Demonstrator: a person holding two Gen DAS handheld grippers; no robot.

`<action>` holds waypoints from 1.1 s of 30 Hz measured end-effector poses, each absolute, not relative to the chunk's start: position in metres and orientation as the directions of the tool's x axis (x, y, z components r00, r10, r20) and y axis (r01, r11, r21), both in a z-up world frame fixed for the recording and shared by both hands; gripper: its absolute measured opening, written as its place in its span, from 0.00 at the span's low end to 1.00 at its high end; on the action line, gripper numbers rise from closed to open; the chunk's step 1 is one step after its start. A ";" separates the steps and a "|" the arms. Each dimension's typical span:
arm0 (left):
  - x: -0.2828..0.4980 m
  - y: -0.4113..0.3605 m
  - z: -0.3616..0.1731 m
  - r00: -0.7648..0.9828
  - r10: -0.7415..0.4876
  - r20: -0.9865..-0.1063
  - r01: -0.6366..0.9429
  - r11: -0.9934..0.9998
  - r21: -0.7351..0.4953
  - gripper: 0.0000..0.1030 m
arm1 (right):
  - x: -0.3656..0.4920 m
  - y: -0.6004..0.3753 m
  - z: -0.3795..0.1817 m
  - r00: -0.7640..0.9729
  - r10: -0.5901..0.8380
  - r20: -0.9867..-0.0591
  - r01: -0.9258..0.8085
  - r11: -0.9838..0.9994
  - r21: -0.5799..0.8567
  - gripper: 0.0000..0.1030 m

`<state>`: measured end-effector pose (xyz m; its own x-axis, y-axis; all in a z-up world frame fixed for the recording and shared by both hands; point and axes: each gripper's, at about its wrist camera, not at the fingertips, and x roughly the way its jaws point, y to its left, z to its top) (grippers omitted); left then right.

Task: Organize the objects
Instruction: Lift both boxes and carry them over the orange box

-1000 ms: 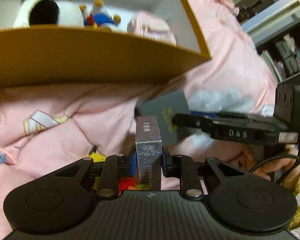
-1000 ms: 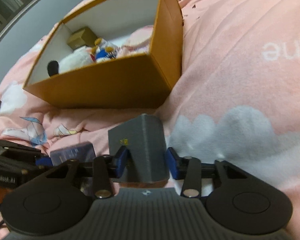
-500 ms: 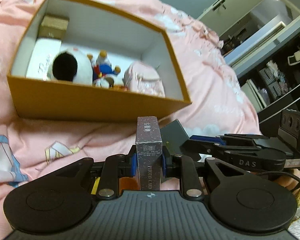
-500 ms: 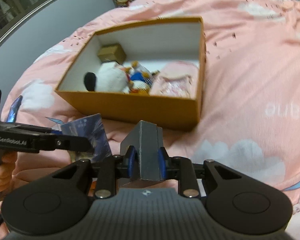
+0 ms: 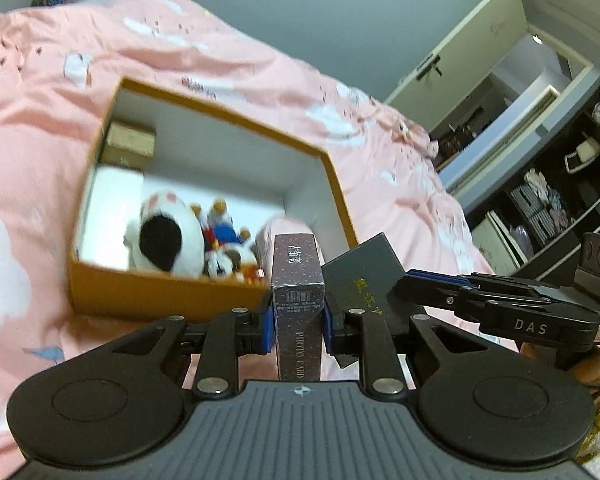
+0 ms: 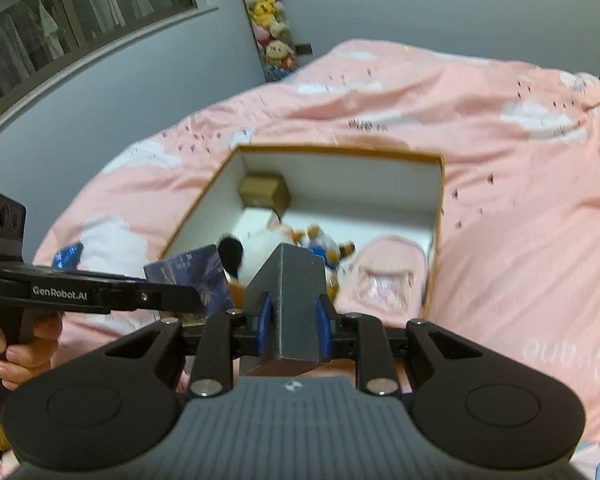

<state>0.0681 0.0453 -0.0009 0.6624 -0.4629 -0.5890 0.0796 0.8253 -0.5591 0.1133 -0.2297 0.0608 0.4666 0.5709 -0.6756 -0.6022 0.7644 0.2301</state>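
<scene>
Left claw [image 5: 298,316] clenches the photo card box [image 5: 298,280], its long axis pointing toward the orange box [image 5: 160,296]; right claw [image 6: 290,326] grips the upright grey box [image 6: 296,300].

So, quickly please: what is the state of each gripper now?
Left gripper: closed on the photo card box.
Right gripper: jaws just closed further, now gripping the dark grey box.

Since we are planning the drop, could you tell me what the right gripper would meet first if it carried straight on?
Probably the orange box, among the plush toys inside; depth is unclear.
</scene>
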 end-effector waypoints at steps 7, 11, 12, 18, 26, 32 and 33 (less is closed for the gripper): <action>0.084 0.061 0.019 0.725 -0.420 -0.547 0.069 0.834 -0.548 0.25 | 0.136 -0.213 0.084 0.520 0.614 -0.594 -0.600 0.757 0.258 0.24; 0.101 0.068 0.019 0.737 -0.401 -0.544 0.056 0.839 -0.542 0.25 | 0.159 -0.199 0.082 0.544 0.612 -0.575 -0.575 0.770 0.276 0.24; 0.106 0.069 0.018 0.740 -0.393 -0.546 0.051 0.842 -0.537 0.25 | 0.165 -0.195 0.079 0.549 0.607 -0.574 -0.564 0.776 0.282 0.24; 0.131 0.076 0.001 0.740 -0.353 -0.572 0.004 0.853 -0.521 0.25 | 0.207 -0.174 0.051 0.562 0.566 -0.603 -0.493 0.815 0.306 0.24; 0.152 0.101 -0.003 0.718 -0.327 -0.614 -0.013 0.876 -0.482 0.25 | 0.249 -0.153 0.011 0.550 0.551 -0.627 -0.392 0.834 0.389 0.24; 0.168 0.115 -0.001 0.716 -0.301 -0.629 -0.039 0.883 -0.467 0.25 | 0.273 -0.143 -0.008 0.565 0.547 -0.617 -0.312 0.834 0.455 0.24; 0.171 0.116 -0.001 0.716 -0.297 -0.632 -0.042 0.885 -0.464 0.25 | 0.277 -0.141 -0.011 0.567 0.550 -0.614 -0.299 0.831 0.469 0.24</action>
